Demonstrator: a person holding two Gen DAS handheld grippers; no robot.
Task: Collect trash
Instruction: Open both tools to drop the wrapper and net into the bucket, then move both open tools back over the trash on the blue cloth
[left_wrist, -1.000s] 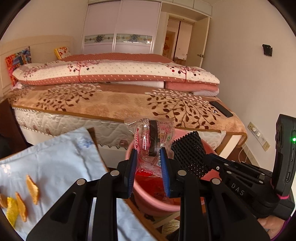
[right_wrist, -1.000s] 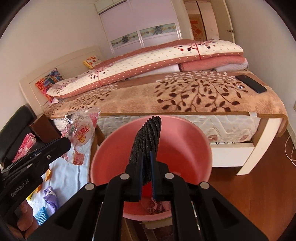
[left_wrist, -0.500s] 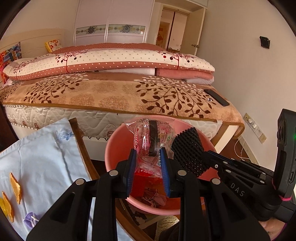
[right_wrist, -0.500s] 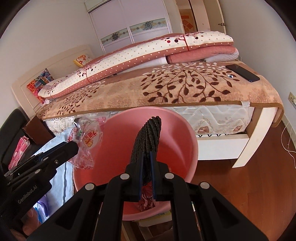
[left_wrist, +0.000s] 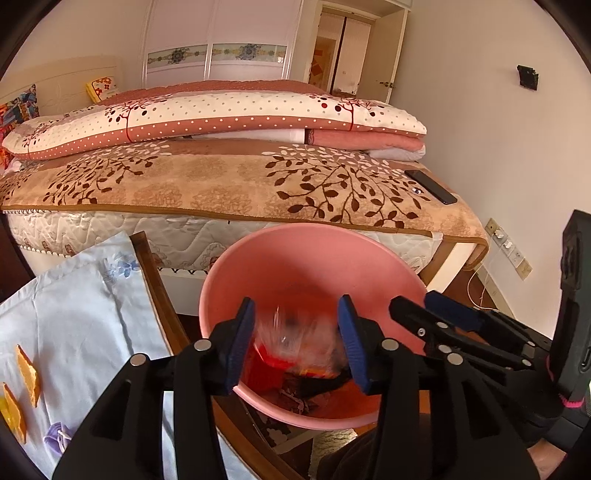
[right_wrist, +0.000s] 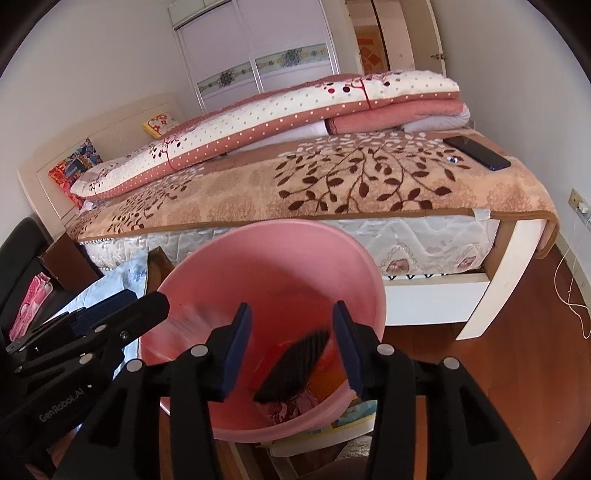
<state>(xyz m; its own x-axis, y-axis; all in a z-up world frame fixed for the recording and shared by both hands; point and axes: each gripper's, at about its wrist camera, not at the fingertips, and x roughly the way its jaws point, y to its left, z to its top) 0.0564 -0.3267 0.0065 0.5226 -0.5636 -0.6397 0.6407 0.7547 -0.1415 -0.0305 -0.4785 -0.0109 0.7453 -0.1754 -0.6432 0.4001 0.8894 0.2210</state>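
Note:
A pink basin (left_wrist: 306, 258) stands below both grippers; it also shows in the right wrist view (right_wrist: 266, 258). My left gripper (left_wrist: 297, 341) is open over it, and a clear snack wrapper (left_wrist: 295, 339) is a blur falling between its fingers. My right gripper (right_wrist: 291, 349) is open over the basin, and a black mesh piece (right_wrist: 295, 365) is dropping from it into the basin. Red and dark trash (left_wrist: 295, 387) lies at the basin's bottom. The right gripper appears at the right of the left wrist view (left_wrist: 436, 317); the left gripper appears at the left of the right wrist view (right_wrist: 122, 314).
A table with a pale blue cloth (left_wrist: 74, 314) lies to the left, with orange scraps (left_wrist: 27, 373) and a purple scrap (left_wrist: 57, 434) on it. A bed (left_wrist: 221, 184) with a phone (left_wrist: 430, 186) stands behind the basin. Wooden floor (right_wrist: 517, 369) is at right.
Both grippers have opened over the basin. The snack wrapper has left the left gripper and the black mesh piece has left the right; both are falling in.

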